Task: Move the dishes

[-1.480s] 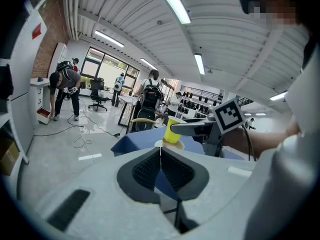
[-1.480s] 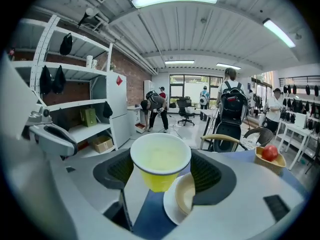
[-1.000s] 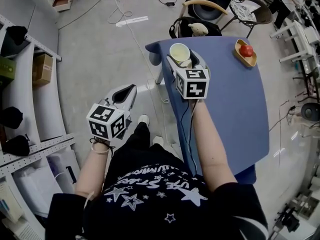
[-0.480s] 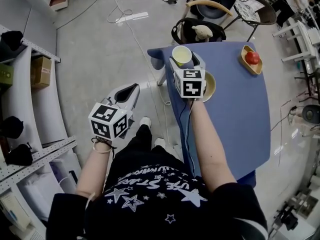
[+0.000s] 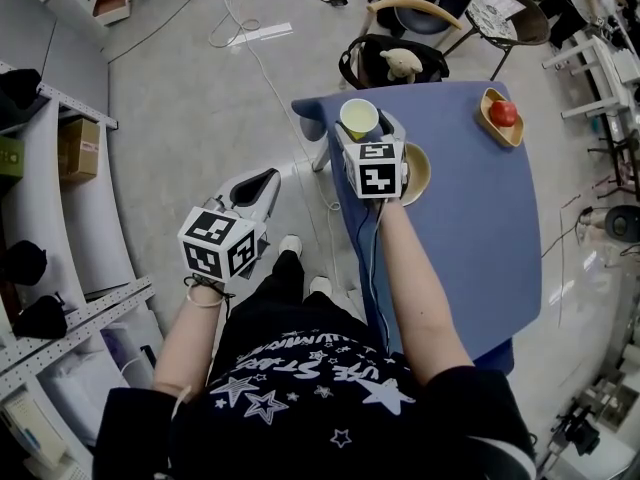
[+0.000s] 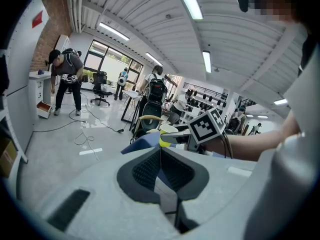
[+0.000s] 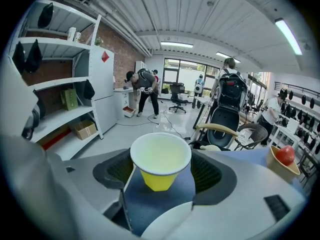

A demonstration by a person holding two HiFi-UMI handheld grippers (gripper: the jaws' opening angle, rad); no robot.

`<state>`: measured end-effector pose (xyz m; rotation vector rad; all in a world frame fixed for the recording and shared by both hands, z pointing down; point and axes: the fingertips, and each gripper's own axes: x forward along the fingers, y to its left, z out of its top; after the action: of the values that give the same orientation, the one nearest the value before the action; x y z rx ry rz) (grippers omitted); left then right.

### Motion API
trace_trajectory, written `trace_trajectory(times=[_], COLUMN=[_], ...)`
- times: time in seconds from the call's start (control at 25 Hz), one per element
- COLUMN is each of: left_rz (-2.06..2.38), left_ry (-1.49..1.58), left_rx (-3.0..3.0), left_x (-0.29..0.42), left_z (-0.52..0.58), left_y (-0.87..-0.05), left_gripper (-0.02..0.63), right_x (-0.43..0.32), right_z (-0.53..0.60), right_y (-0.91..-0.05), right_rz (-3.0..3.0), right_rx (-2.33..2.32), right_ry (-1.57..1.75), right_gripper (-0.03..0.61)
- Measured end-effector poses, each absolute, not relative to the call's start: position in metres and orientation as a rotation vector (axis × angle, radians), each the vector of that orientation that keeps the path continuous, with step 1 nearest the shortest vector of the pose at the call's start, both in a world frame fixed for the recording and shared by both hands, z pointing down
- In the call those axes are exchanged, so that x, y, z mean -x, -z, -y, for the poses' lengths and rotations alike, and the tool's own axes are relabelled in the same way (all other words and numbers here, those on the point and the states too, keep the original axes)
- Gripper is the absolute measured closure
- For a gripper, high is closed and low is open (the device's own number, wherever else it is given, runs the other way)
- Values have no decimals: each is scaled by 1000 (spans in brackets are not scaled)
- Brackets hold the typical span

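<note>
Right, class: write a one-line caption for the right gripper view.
The right hand-held gripper holds a yellow cup above the blue table.

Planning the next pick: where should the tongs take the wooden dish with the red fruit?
Likely its bare near rim: one tong inside, one outside the wooden dish, coming from the person's side. The red fruit sits toward the far edge, leaving that raised rim free.

Grey floor (image 5: 190, 98) w/ white shelves (image 5: 45, 198)
</note>
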<state>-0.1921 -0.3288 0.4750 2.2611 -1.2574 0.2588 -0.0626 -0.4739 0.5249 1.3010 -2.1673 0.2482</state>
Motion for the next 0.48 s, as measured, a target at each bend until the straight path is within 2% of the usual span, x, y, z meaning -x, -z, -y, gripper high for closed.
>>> trace_trajectory(times=[0.48], left_rz=[1269], left_ry=[-252], left_rx=[-2263], left_x=[194], left_z=[322], left_y=[-473], left_gripper=[592], right_x=[54], right_z=[468], right_y=[-531], right_rz=[2116], right_rx=[-1311], right_ry=[-257], right_gripper=[218])
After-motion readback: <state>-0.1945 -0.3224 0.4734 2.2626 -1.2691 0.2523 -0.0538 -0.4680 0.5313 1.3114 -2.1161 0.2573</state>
